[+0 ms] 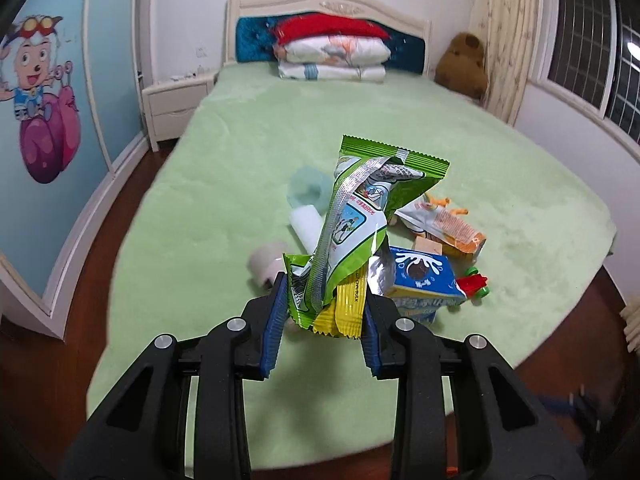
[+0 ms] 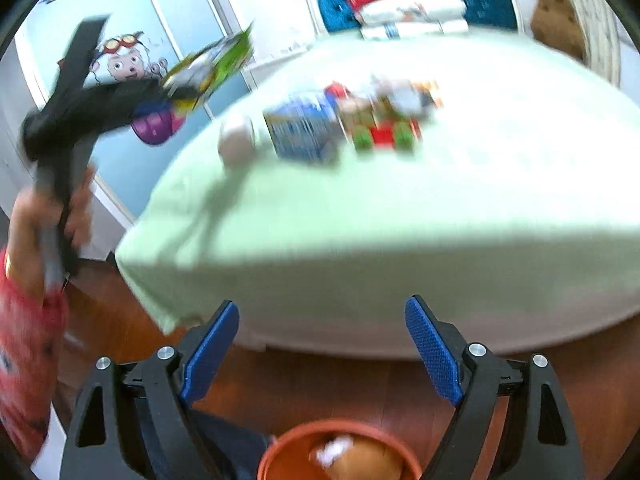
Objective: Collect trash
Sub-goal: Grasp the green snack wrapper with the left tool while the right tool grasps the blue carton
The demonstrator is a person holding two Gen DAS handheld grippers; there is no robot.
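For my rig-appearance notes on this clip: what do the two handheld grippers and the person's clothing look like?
Both the left gripper and the right gripper are matte black plastic with triangular cut-outs, silver round bolt heads and blue ribbed pads lining the jaws. No cables show. In the right wrist view, the person wears a red sleeve.

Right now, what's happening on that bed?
A person is clearing litter off the green bed. The left gripper is shut on a bunch of snack wrappers, lifted above the remaining pile. The right gripper is open and empty, above an orange bin on the floor.
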